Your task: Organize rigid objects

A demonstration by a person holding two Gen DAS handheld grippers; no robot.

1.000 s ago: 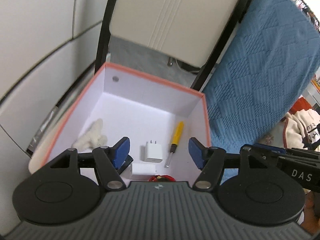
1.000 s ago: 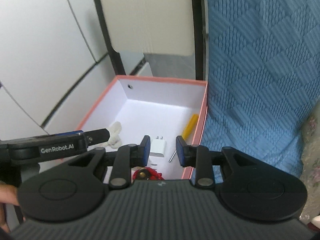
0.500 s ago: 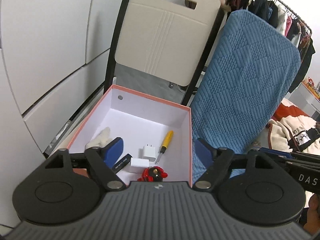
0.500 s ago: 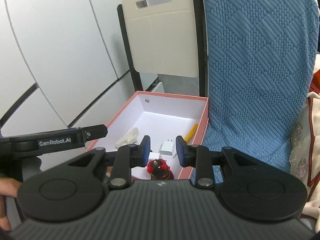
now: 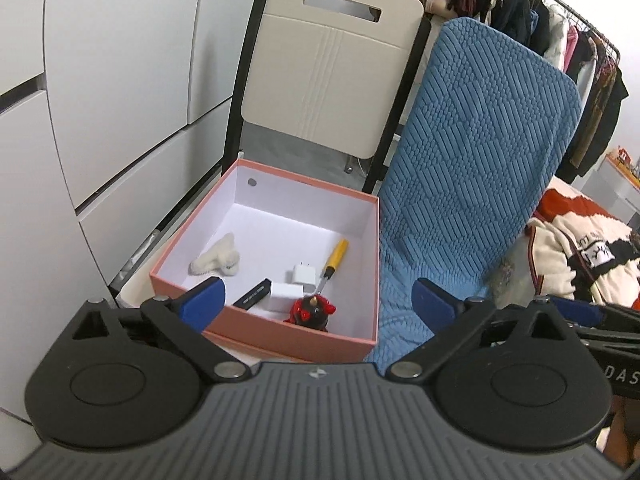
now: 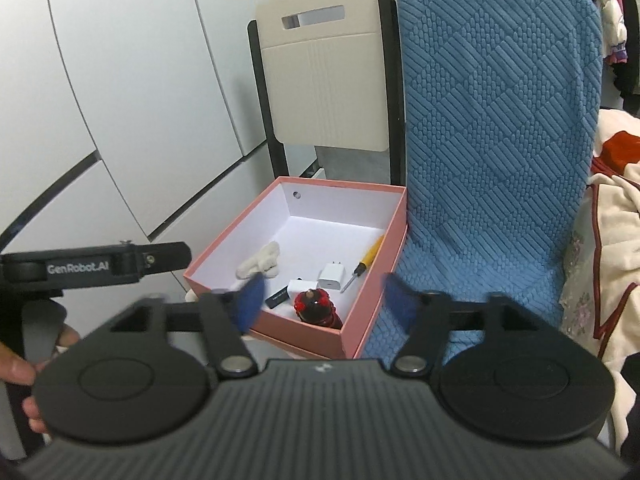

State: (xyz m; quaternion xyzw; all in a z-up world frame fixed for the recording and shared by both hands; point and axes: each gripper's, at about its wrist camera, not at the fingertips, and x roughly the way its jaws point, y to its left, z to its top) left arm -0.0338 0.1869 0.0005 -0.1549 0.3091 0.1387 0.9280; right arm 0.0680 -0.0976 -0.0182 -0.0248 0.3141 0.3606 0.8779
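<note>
Looking down from the left wrist view: left gripper (image 5: 318,296) spread wide and empty, hanging above and short of the pink box (image 5: 276,326). Inside the box, all apart from either gripper: a white fuzzy piece (image 5: 216,260) toward the left wall, a yellow-handled screwdriver (image 5: 334,262) near the right wall, a white charger plug (image 5: 304,274) just beside its tip, a second white block (image 5: 286,291) touching or nearly touching a black stick (image 5: 252,298), and a red and black figure (image 5: 312,312) against the near wall. Box parked between a white cabinet (image 5: 120,120) and a blue textured chair (image 5: 472,168).

Turning to the right wrist view: right gripper (image 6: 320,300) also parted wide, blue pads blurred, holding nothing. Same six items visible in the box, none outside it in either view.

Judging from that, sorting appears done or close to it. Best handled now by keeping both sets of fingers apart and above the rim, avoiding a knock to the near wall, which could jolt the upright figure. Worth checking outside the frames for stray rigid pieces before reaching anywhere; cannot tell from here whether any remain.
</note>
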